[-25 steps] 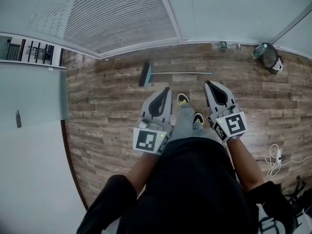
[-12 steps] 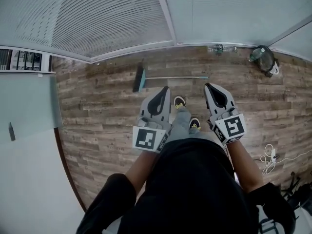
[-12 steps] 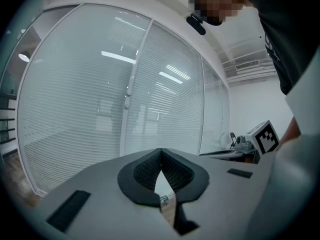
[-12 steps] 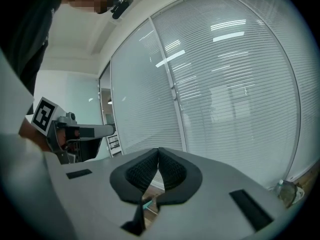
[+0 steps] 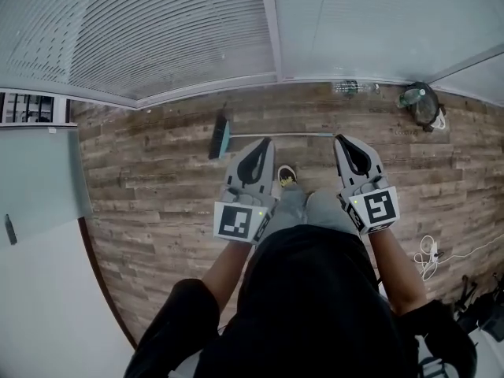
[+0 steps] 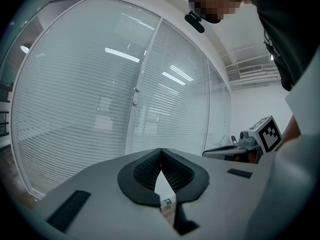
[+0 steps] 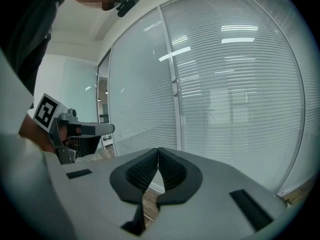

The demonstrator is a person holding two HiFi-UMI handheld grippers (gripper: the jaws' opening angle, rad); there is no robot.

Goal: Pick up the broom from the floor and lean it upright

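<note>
The broom (image 5: pixel 268 135) lies flat on the wooden floor, its dark and teal head (image 5: pixel 219 136) at the left and its thin handle running right, parallel to the glass wall. In the head view my left gripper (image 5: pixel 264 142) is shut and empty, its tip over the handle's middle but held well above the floor. Shut and empty too, my right gripper (image 5: pixel 341 139) hovers near the handle's right end. The left gripper (image 6: pixel 160 152) and right gripper (image 7: pixel 158 150) in their own views face the blinds; neither of those views shows the broom.
A glass wall with closed blinds (image 5: pixel 197 30) runs behind the broom. A plastic bottle (image 5: pixel 350 87) and a dark round object (image 5: pixel 424 105) sit by the wall at the right. A white cable (image 5: pixel 429 257) lies on the floor at the far right. My foot (image 5: pixel 287 175) stands behind the broom.
I have walked towards the glass wall, and both grippers came forward with me. Their tips, short of the broom a second ago, now overlap its handle in the head view.
</note>
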